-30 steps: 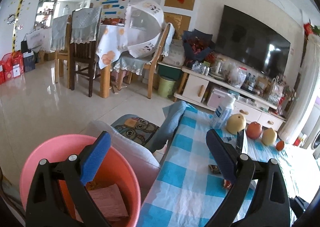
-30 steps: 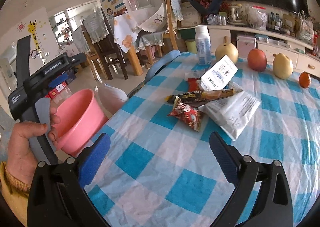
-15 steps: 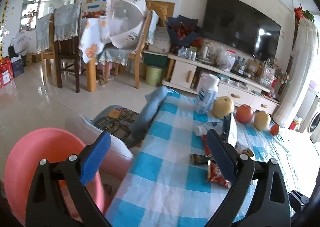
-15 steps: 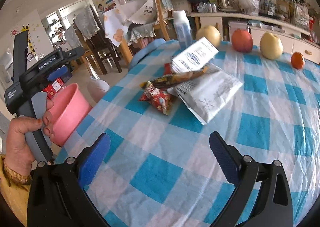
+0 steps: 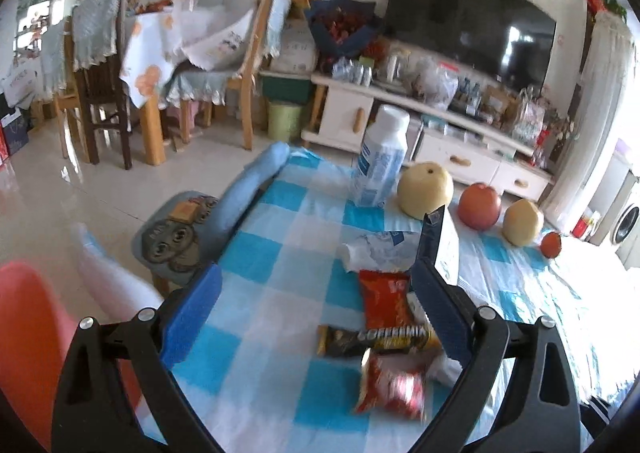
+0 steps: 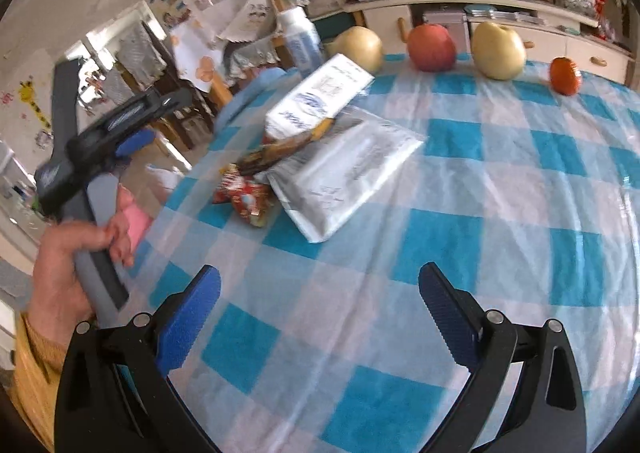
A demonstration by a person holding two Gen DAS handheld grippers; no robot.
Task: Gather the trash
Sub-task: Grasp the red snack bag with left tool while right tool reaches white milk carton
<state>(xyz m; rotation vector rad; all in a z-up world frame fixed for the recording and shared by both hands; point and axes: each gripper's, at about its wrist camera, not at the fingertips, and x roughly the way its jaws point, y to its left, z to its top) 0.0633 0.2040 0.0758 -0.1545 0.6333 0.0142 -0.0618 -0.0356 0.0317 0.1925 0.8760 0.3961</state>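
**Trash pile on tabletop, both tongs empty**

Left wrist view: your left tongs (image 5: 316, 307) stand wide, nothing between the pads. The trash lies ahead on the checked tabletop (image 5: 256, 253): a red snack wrapper (image 5: 390, 385) nearest, a dark coffee-stick packet (image 5: 380, 339) just beyond it, a second red wrapper (image 5: 384, 297) behind that, then a crumpled white wrapper (image 5: 376, 251). All lie touching or overlapping. The pink bin (image 5: 28, 337) shows at the lower left edge, off the tabletop. Frame is blurred; print mostly unreadable.

Right wrist view: your right tongs (image 6: 320, 313) are also wide and empty, over bare cloth, well short of the pile. A white mailer pouch (image 6: 344, 177) lies flat, with a white carton (image 6: 320, 97) propped on the wrappers.

Handling, as judged: wrappers are light, thin, crinkly and likely slick; pinch a raised crimped end, not the flat face. The pouch is limp; take a corner. The carton is stiffer; grip across its narrow sides.
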